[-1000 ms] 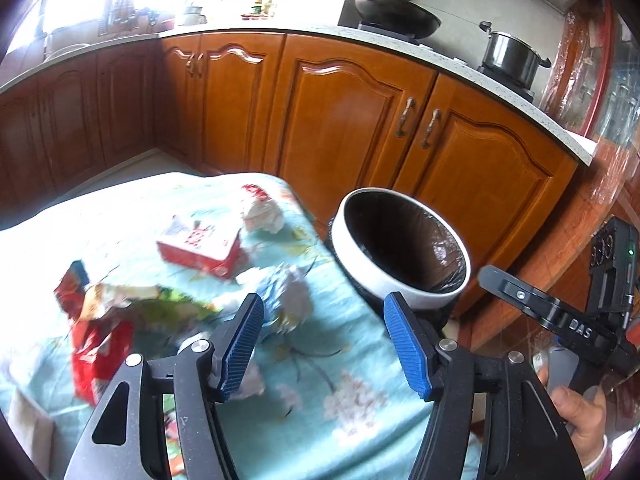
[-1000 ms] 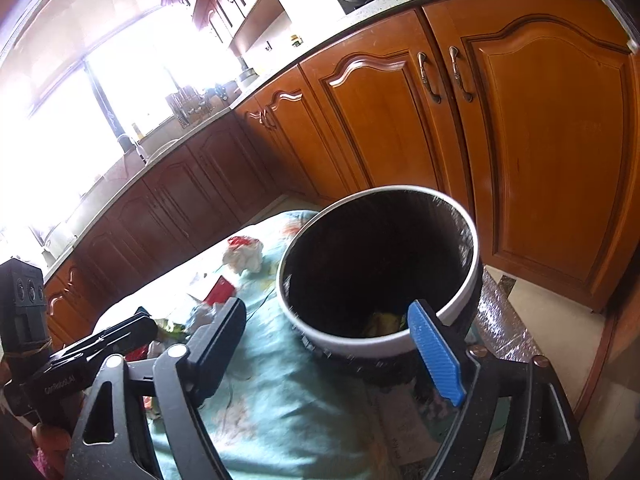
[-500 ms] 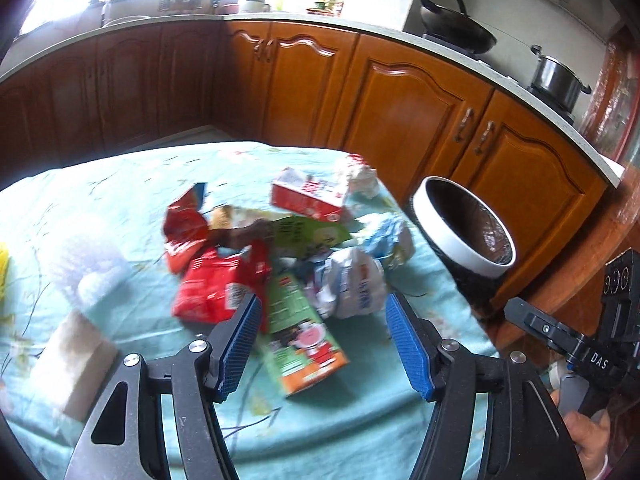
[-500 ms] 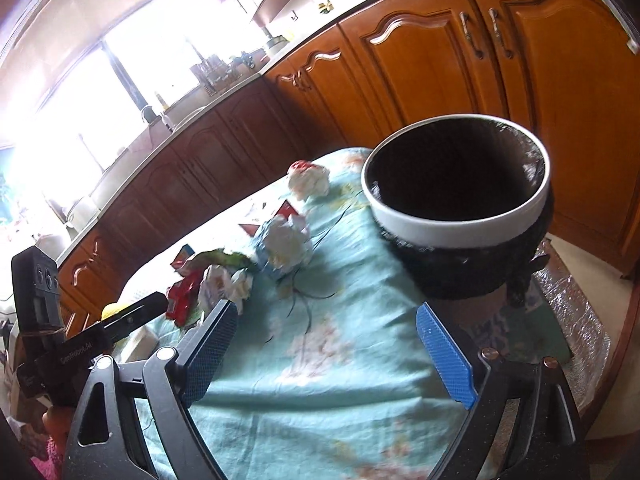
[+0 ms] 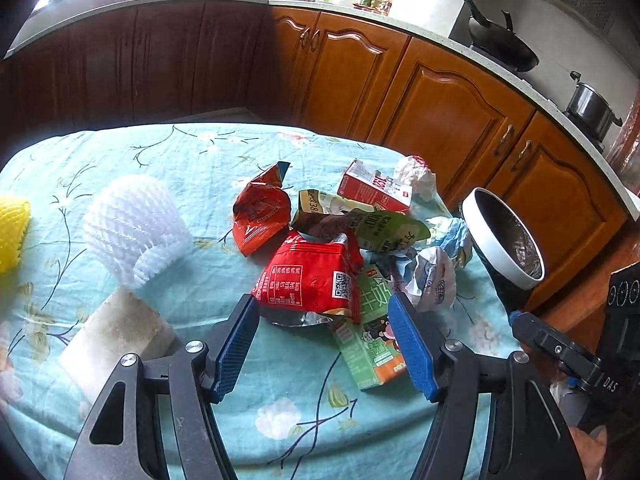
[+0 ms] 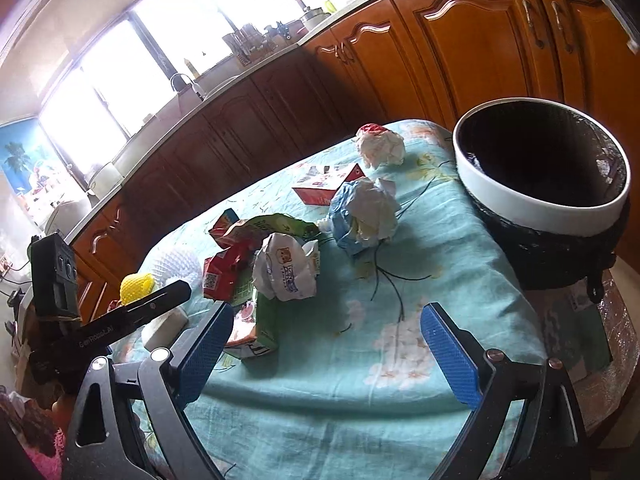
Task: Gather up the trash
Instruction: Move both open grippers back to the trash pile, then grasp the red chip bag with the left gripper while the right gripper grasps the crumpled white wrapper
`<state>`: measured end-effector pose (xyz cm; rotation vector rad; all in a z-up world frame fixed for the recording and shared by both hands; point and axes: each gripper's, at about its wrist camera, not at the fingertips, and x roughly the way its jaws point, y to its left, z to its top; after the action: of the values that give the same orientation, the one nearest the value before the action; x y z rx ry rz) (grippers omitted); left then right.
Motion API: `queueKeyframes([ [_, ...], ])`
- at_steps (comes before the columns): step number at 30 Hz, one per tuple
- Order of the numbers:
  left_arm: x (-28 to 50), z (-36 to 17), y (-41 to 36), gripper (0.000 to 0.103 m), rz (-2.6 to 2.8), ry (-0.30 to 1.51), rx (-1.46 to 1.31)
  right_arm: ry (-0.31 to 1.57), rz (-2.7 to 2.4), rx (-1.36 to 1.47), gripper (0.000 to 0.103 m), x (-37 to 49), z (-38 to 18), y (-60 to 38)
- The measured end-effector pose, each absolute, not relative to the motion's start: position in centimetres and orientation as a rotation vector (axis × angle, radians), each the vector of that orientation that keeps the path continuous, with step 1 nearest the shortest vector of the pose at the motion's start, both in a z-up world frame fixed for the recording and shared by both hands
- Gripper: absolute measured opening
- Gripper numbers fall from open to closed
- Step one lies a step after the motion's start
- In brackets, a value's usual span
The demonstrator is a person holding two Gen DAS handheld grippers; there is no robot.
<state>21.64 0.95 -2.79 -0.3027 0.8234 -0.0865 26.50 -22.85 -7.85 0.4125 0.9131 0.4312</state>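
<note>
Now | trash bin [image 6: 536, 200]: contents unseen | both hand-held grippers [image 5: 324, 344] [image 6: 328, 344] agape, empty

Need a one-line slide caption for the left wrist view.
Open left tool above a red snack bag amid wrappers on the floral tablecloth, trash bin at the table's edge.

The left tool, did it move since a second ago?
Yes. The left tool swung away from the bin, which slid to the right edge of its view, and now hangs open over the red packet.
</note>
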Motion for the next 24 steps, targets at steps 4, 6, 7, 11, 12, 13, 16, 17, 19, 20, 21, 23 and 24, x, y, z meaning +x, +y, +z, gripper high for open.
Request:
queueKeyframes([
  [4,23.3,-3.2,1.2,0.067,-0.091,0.841,-0.303,0.935,0.441,0.429,0.093,28.0,-8.8,-21.7],
  [6,24.2,-3.4,1.1,0.067,-0.084,0.847,-0.286,0.947,0.449,0.429,0.090,28.7,-9.2,-21.0],
  [7,24.6,-3.5,1.2,0.067,-0.078,0.847,-0.280,0.953,0.454,0.429,0.086,29.0,-9.4,-20.8],
  [11,26.3,-4.9,1.4,0.064,-0.070,0.877,-0.276,0.973,0.471,0.432,0.074,30.2,-10.3,-19.6],
  [12,26.6,-5.2,1.5,0.060,-0.080,0.884,-0.285,0.977,0.467,0.436,0.066,30.4,-10.6,-19.4],
  [13,26.7,-5.3,1.6,0.054,-0.098,0.884,-0.296,0.985,0.464,0.440,0.053,30.6,-10.9,-19.3],
  [16,26.5,-5.1,1.5,0.037,-0.120,0.872,-0.285,0.996,0.479,0.444,0.032,30.5,-11.2,-19.1],
  [17,26.4,-5.0,1.5,0.034,-0.124,0.868,-0.279,0.991,0.484,0.436,0.030,30.3,-11.1,-18.9],
  [19,26.2,-4.7,1.4,0.027,-0.131,0.863,-0.269,0.979,0.494,0.419,0.022,29.7,-10.6,-18.7],
  [20,26.1,-4.7,1.2,0.026,-0.132,0.859,-0.268,0.974,0.500,0.417,0.012,29.5,-10.3,-18.7],
  [21,25.8,-4.6,1.2,0.023,-0.135,0.855,-0.269,0.969,0.507,0.417,0.005,29.2,-10.0,-18.7],
  [23,25.1,-4.1,1.3,0.022,-0.139,0.844,-0.271,0.955,0.509,0.407,0.004,28.7,-9.4,-18.8],
  [24,24.7,-3.8,1.3,0.022,-0.139,0.837,-0.269,0.947,0.512,0.402,0.004,28.4,-9.1,-18.9],
])
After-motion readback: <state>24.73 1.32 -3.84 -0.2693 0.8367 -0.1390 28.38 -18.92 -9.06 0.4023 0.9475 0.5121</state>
